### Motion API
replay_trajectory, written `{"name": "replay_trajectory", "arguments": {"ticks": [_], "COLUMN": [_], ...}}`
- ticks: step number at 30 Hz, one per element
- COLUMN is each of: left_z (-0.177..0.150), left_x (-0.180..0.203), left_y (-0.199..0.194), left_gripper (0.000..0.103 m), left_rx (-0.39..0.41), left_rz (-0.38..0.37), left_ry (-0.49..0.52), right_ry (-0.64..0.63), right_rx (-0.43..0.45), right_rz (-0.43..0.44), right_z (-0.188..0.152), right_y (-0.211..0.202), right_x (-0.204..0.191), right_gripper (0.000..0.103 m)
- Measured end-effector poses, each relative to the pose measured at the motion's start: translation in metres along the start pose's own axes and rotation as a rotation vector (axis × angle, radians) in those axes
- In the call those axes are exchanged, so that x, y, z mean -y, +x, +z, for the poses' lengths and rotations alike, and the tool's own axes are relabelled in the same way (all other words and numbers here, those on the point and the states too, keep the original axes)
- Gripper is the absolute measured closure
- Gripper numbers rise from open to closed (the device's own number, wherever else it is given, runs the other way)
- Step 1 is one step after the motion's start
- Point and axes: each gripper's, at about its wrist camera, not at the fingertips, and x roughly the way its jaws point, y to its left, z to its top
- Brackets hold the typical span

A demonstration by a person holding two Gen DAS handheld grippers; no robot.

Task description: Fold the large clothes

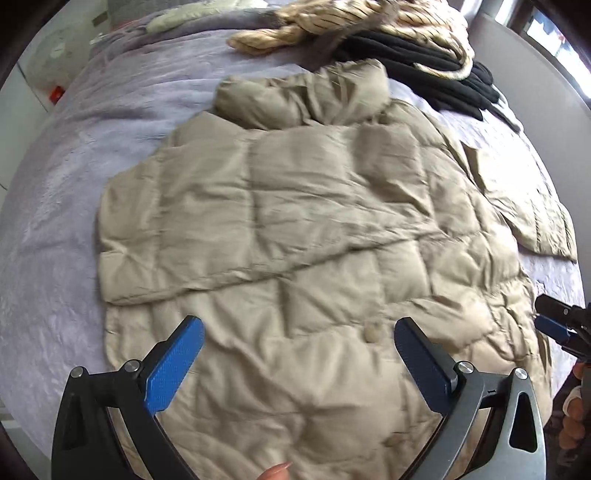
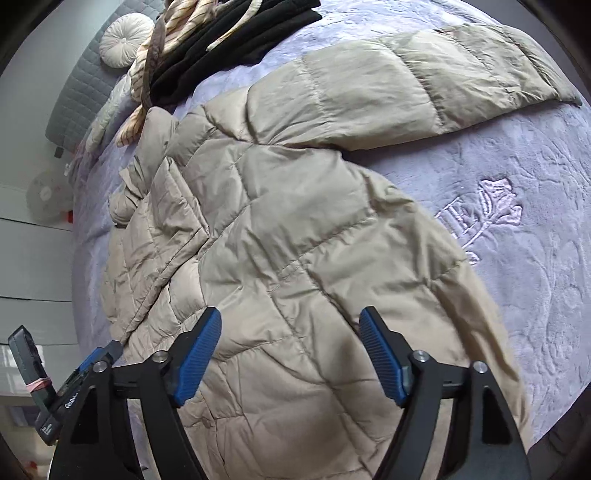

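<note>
A beige quilted puffer coat (image 1: 295,206) lies flat on a lilac bed cover (image 1: 74,192). One sleeve is folded across its body toward the left; the other sleeve (image 2: 436,85) stretches out to the far right. My left gripper (image 1: 299,325) hovers above the coat's lower part, jaws wide open, nothing between them. My right gripper (image 2: 290,317) hangs over the coat (image 2: 258,229) near its lower edge, also open and holding nothing. The right gripper's tip (image 1: 561,325) shows at the right edge of the left wrist view.
A black garment (image 1: 417,55) and a tan striped one (image 1: 332,22) are heaped at the bed's far end. A round white cushion (image 2: 125,38) rests by a grey headboard. The cover bears an embroidered rose (image 2: 495,206). A fan (image 2: 48,199) stands beyond the bed.
</note>
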Motion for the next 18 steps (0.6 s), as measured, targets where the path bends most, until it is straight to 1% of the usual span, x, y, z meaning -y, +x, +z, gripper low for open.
{"name": "replay_trajectory", "arguments": {"ticks": [1, 4, 5, 6, 8, 12, 14, 18], "left_z": [0.0, -0.001, -0.001, -0.001, -0.002, -0.003, -0.003, 0.0], "left_x": [0.006, 0.025, 0.028, 0.032, 0.039, 0.057, 0.067, 0.086], "left_y": [0.001, 0.002, 0.004, 0.006, 0.011, 0.015, 0.017, 0.019], "left_gripper": [0.0, 0.0, 0.0, 0.0, 0.0, 0.0, 0.0, 0.0], "left_rx": [-0.006, 0.0, -0.009, -0.019, -0.049, -0.078, -0.089, -0.101], "left_rz": [0.006, 0.055, 0.062, 0.062, 0.047, 0.032, 0.026, 0.02], "left_ry": [-0.003, 0.0, -0.001, -0.009, -0.018, -0.025, -0.027, -0.018], "right_ry": [0.004, 0.017, 0.02, 0.02, 0.019, 0.04, 0.085, 0.197], "right_rx": [0.004, 0.029, 0.042, 0.052, 0.079, 0.118, 0.148, 0.182], "right_rz": [0.007, 0.029, 0.03, 0.032, 0.038, 0.062, 0.079, 0.086], "right_z": [0.003, 0.012, 0.015, 0.018, 0.026, 0.042, 0.051, 0.079], "right_y": [-0.002, -0.011, -0.014, -0.017, -0.024, -0.033, -0.039, -0.047], "right_x": [0.005, 0.02, 0.026, 0.031, 0.041, 0.065, 0.08, 0.121], "right_gripper": [0.023, 0.02, 0.016, 0.007, 0.0, 0.0, 0.0, 0.0]}}
